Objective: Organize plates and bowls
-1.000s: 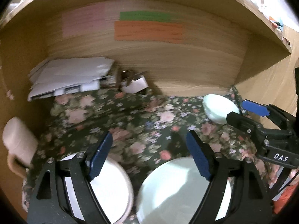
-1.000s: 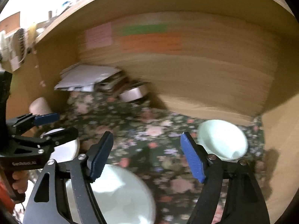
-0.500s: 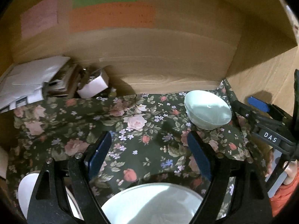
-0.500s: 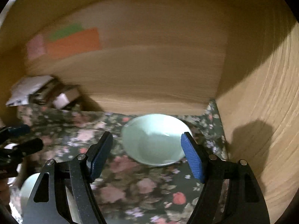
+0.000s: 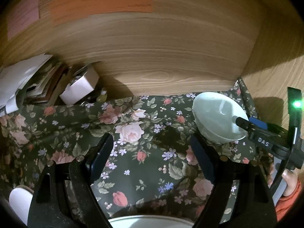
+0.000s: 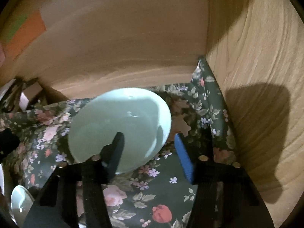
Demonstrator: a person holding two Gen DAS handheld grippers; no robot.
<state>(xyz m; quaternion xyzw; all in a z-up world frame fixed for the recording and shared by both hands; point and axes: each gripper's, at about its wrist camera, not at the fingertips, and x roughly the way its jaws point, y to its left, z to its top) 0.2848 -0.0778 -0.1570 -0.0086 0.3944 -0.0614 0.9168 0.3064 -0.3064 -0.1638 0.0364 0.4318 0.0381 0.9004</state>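
- Straddling the near rim of the pale green bowl (image 6: 121,125), the right gripper (image 6: 150,152) has its fingers spread wide — one finger tip lies over the bowl's inside, the blue-padded one outside the rim at about 4 o'clock of it; whether either touches the bowl cannot be told, and nothing is clamped.
- The bowl sits on the floral cloth (image 6: 163,195) at the far right corner of the wooden alcove, near the back wall (image 6: 117,43) and the right side wall (image 6: 262,60).
- In the left wrist view the same bowl (image 5: 214,115) lies at 2 o'clock, with the right gripper (image 5: 248,122) reaching over its right edge.
- The left gripper (image 5: 152,155) hangs wide open above the cloth (image 5: 133,125) — holding nothing, well apart from the bowl.
- A second pale dish rim (image 5: 148,222) shows at 6 o'clock between the left fingers' bases, and a white plate edge (image 5: 20,199) at 8 o'clock.
- A stack of papers (image 5: 20,79) and a small white box (image 5: 79,89) sit at 10 o'clock against the back wall.
- Orange, green and pink notes (image 5: 102,1) are stuck on the wall at 12 o'clock.
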